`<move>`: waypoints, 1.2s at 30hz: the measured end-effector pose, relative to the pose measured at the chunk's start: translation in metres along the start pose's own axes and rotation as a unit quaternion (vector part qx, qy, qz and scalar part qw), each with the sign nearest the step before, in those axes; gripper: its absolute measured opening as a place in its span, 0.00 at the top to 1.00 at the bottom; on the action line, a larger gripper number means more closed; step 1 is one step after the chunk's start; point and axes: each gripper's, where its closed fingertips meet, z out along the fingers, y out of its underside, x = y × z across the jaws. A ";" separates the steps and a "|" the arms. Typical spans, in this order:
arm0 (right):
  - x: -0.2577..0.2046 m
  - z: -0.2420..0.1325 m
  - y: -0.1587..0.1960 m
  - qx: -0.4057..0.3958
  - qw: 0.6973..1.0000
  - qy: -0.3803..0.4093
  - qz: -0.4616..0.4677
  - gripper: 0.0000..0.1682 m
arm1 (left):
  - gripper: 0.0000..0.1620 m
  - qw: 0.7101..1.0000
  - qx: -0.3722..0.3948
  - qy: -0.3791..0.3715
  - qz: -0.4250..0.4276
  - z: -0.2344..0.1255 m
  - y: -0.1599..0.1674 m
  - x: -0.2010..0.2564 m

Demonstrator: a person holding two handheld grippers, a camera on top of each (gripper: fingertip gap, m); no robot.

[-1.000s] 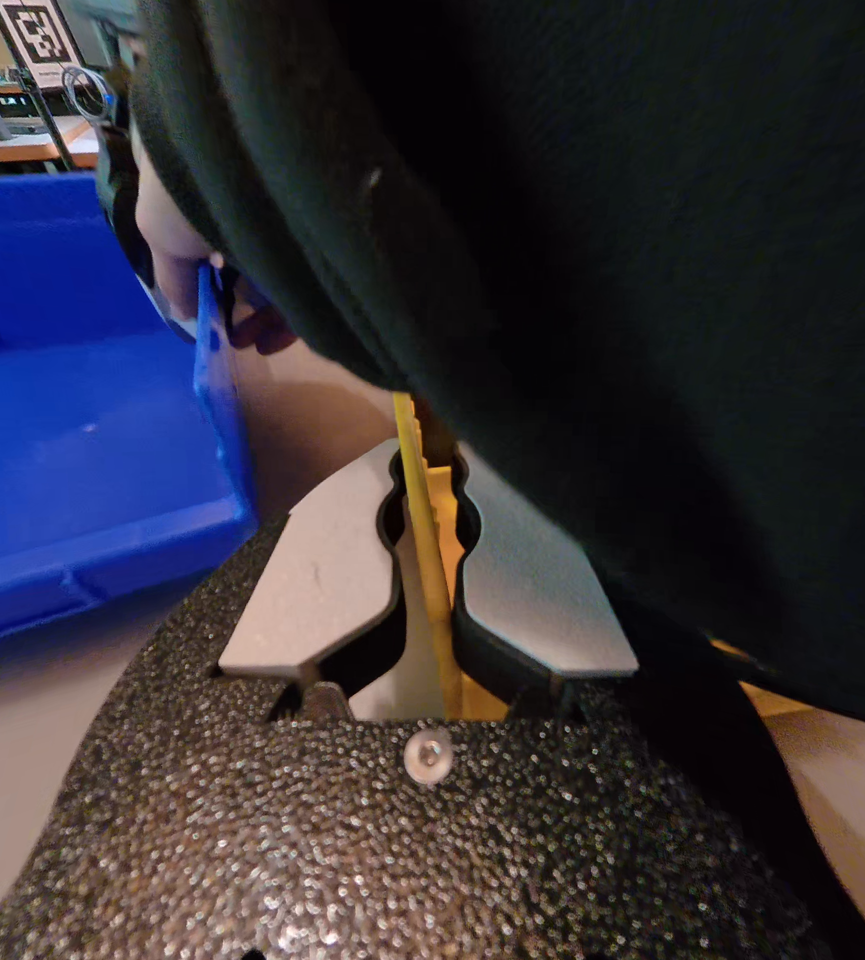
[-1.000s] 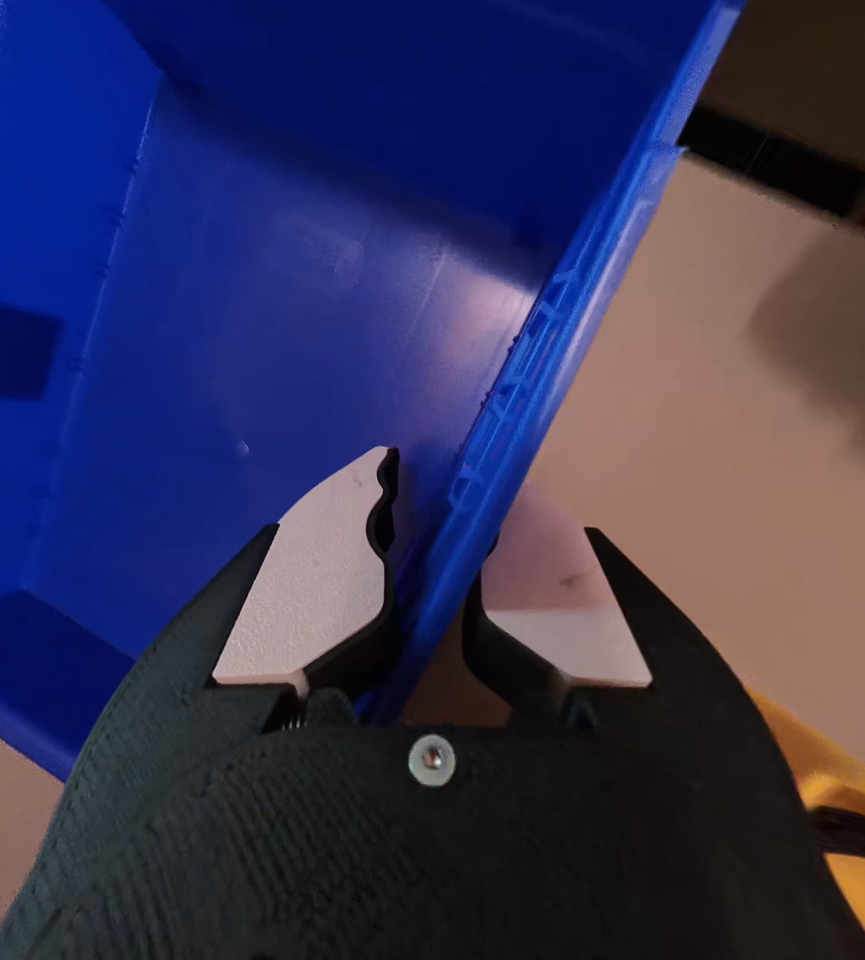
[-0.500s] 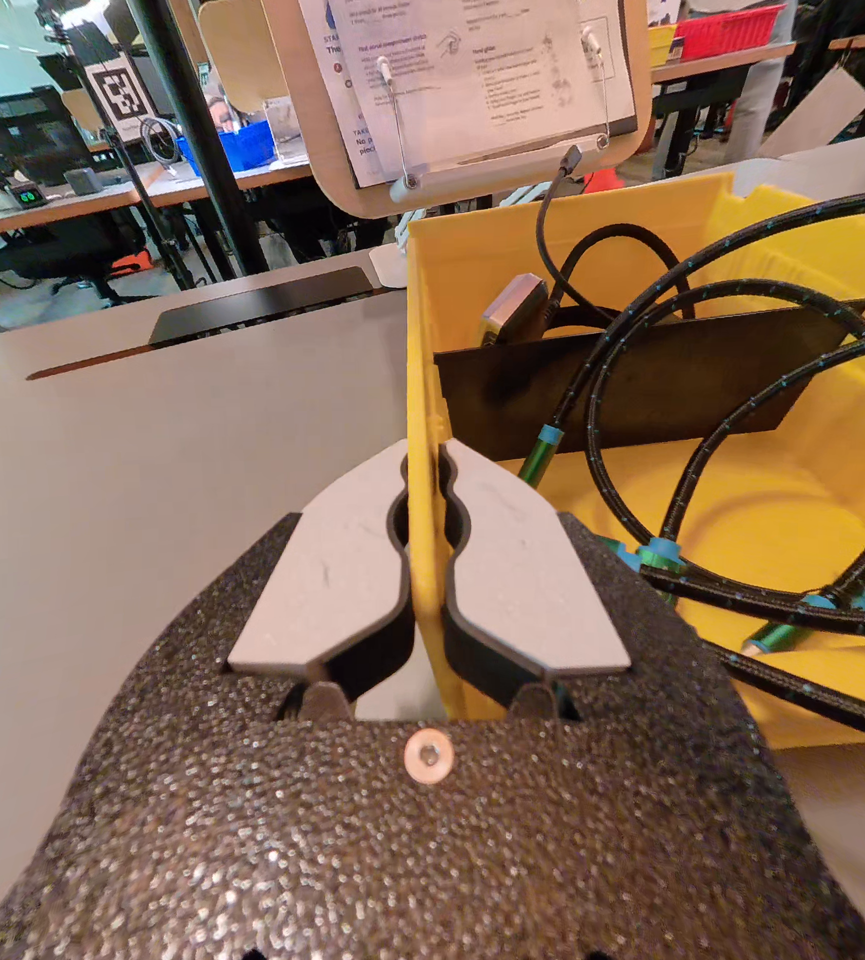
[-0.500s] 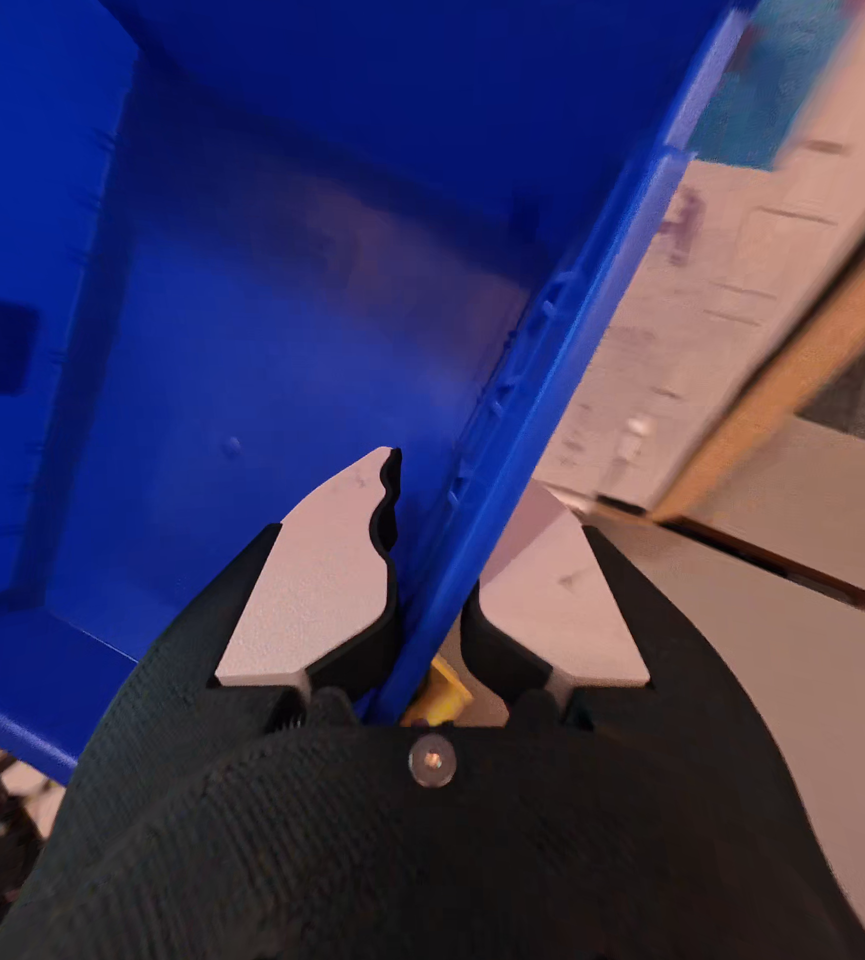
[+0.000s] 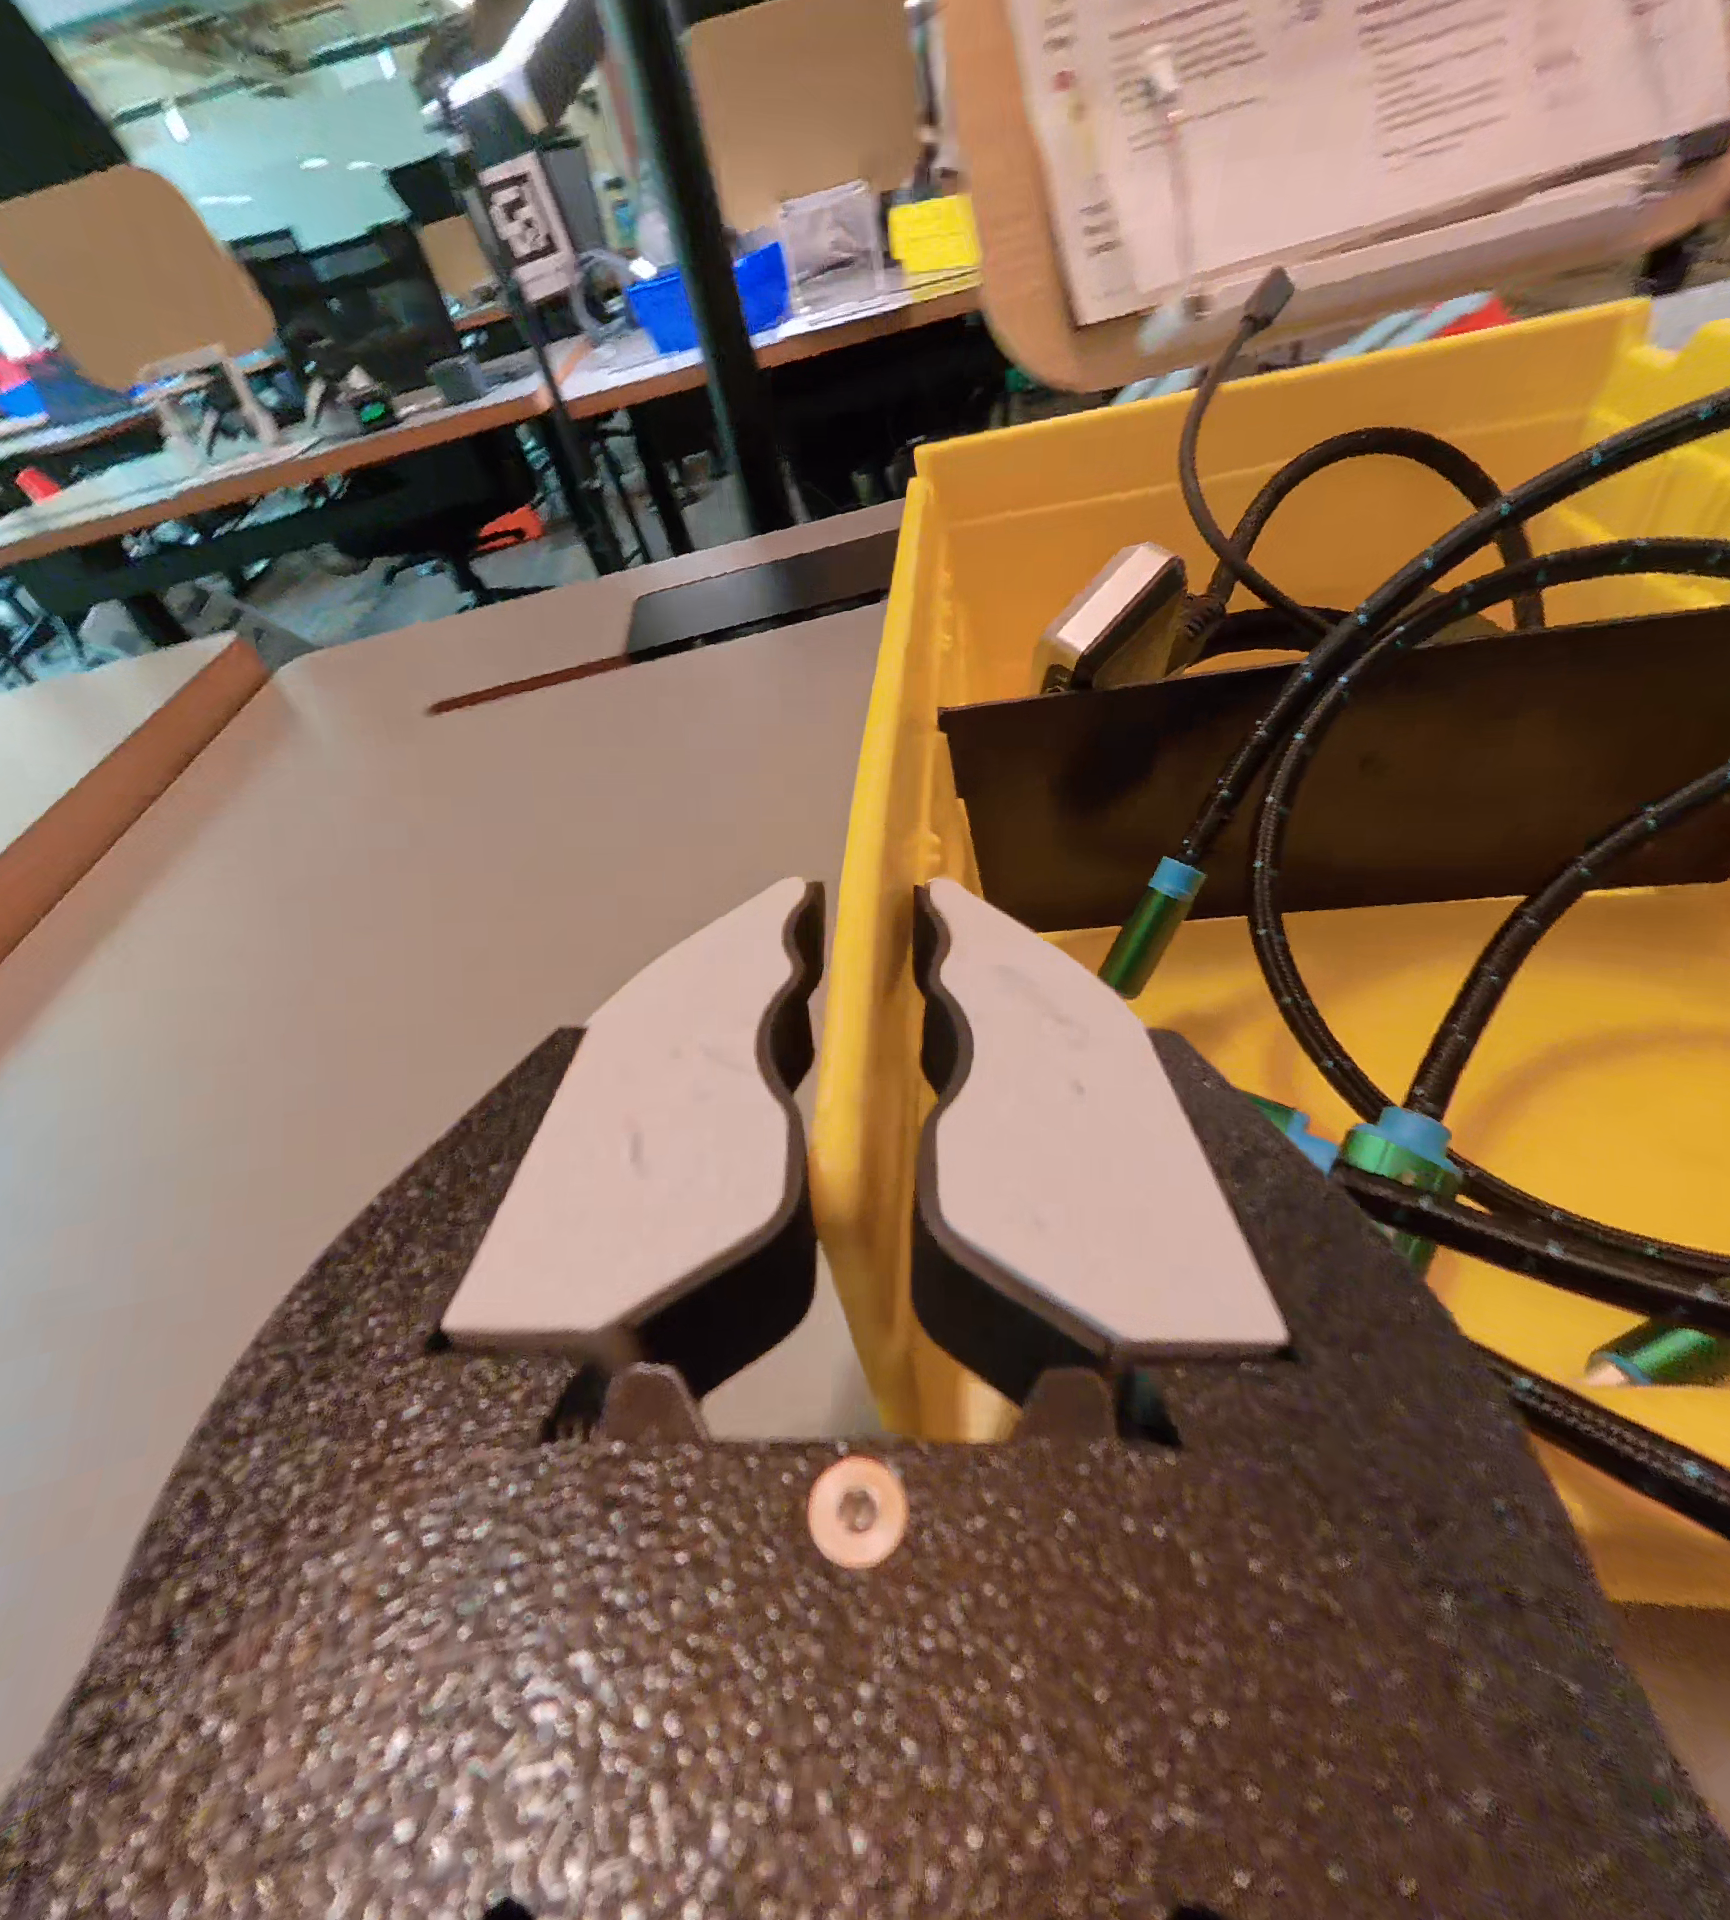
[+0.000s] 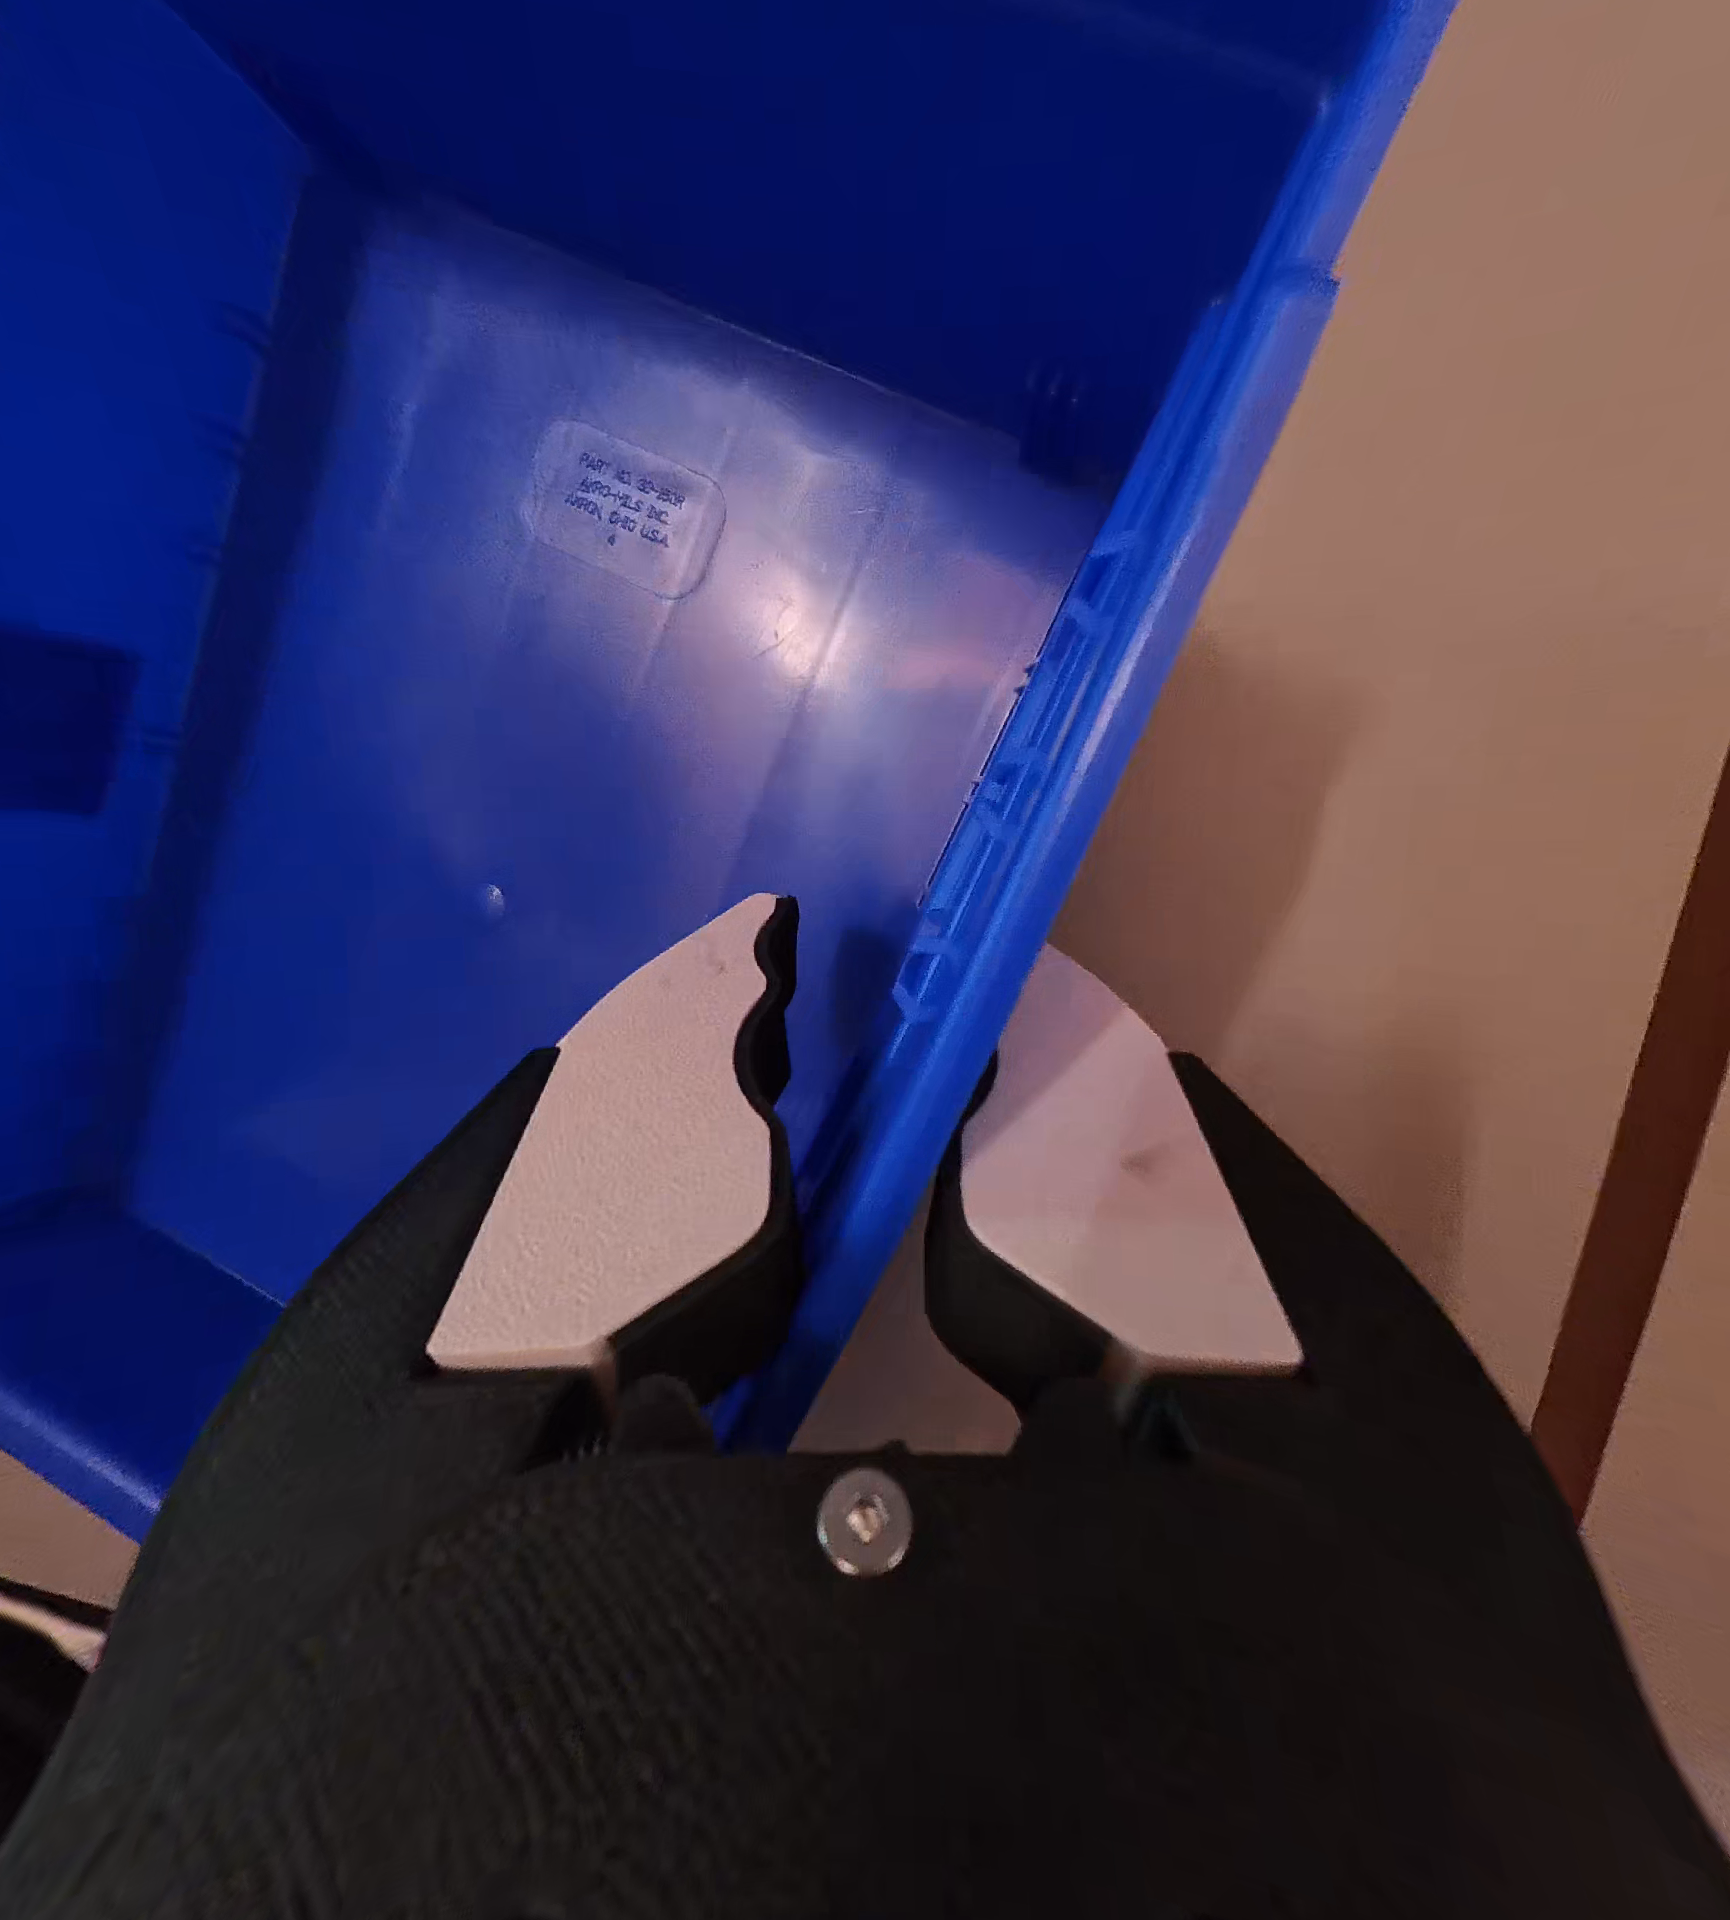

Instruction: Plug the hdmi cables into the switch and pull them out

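My left gripper (image 5: 866,894) is shut on the left wall of a yellow bin (image 5: 1152,457), one finger outside and one inside. In the bin lie black braided HDMI cables (image 5: 1360,831) with green plugs (image 5: 1147,935). A silver switch box (image 5: 1110,613) leans at the back of the bin, behind a black divider (image 5: 1412,769). My right gripper (image 6: 918,925) is shut on the right wall of an empty blue bin (image 6: 1100,665). Its right finger is partly hidden behind that wall.
The light table top (image 5: 321,935) stretches left of the yellow bin, with a brown-edged seam (image 5: 61,831) at far left. A paper sheet on a board (image 5: 1360,135) hangs above the bin's back. A black pole (image 5: 695,260) stands behind. In the right wrist view, table (image 6: 1463,520) lies right of the blue bin.
A dark sleeve that filled the left wrist view has gone, and the yellow bin with its cables now shows. The blue bin has moved with my right gripper; the background beside it changed.
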 end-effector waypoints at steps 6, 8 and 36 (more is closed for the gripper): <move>0.036 0.024 0.027 -0.004 0.999 -0.025 -0.028 0.85 | 0.98 0.991 -0.015 -0.053 -0.119 -0.005 0.013 -0.055; 0.038 0.027 0.020 0.002 0.999 -0.034 -0.034 0.85 | 0.98 0.990 -0.019 -0.078 -0.116 -0.006 0.015 -0.063; -0.220 -0.090 0.043 0.425 0.849 -0.087 -0.303 0.58 | 0.78 0.989 -0.129 0.046 0.056 0.009 -0.045 -0.061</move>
